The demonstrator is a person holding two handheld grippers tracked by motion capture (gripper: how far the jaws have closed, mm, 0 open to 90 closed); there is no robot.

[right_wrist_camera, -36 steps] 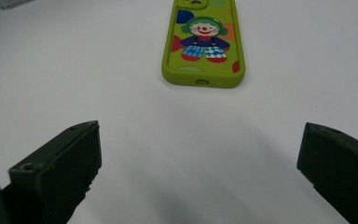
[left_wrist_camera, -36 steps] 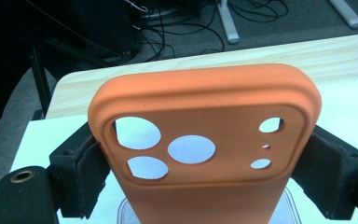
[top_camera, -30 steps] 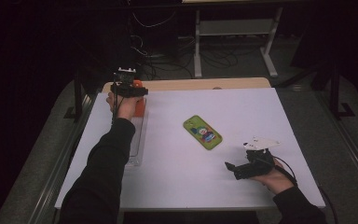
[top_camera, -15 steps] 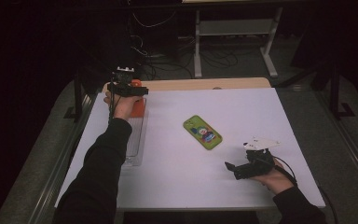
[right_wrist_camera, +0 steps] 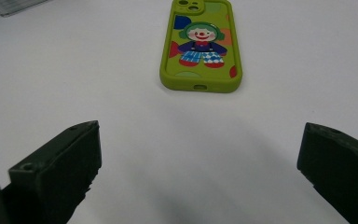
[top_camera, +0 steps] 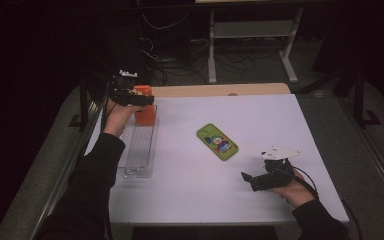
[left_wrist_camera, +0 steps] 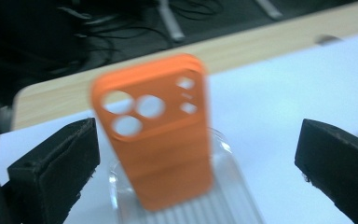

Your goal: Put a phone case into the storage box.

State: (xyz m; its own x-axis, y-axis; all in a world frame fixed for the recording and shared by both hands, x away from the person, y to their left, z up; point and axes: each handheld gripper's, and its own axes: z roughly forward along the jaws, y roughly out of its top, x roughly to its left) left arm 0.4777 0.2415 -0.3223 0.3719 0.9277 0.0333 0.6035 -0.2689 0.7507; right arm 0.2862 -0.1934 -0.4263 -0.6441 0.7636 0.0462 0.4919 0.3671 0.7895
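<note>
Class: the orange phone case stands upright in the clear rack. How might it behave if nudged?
The orange phone case stands tall and thin in the clear rack, so probably tips easily. An empty shell with camera cutouts, likely light and somewhat bendy.

Black sleeves, black claws [top_camera: 252, 180] (grey three-cornered plate on right), trailing cable

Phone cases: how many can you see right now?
2. The orange case stands upright in the clear rack at the table's far left; the green case lies flat mid-table.
</note>
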